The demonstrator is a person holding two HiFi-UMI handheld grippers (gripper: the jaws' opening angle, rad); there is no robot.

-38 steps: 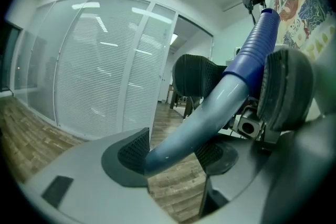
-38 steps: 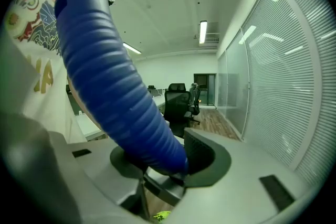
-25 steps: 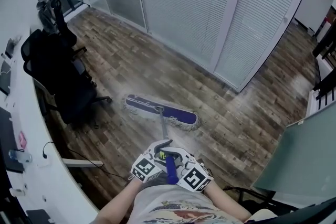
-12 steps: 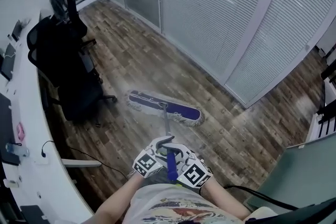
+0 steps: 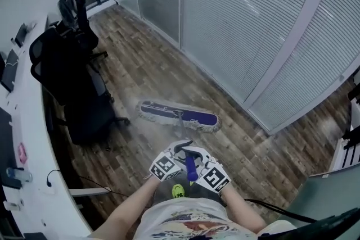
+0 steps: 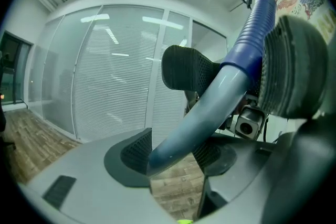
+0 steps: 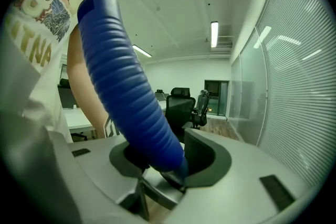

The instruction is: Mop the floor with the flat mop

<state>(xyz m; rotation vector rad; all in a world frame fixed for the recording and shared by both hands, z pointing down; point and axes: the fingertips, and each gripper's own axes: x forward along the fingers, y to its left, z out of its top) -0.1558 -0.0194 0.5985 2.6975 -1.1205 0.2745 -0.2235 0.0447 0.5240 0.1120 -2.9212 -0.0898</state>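
Legible print: pale capital letters "TNA", cut off at the left, on the person's shirt [image 7: 38, 42], at 9 o'clock in the right gripper view. In the head view the shirt graphic, at 6 o'clock, is too small to read.

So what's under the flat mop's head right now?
The mop head lies flat on the wood plank floor, pale fringe showing along its edges. The floor patch beneath is covered, so its state cannot be seen.
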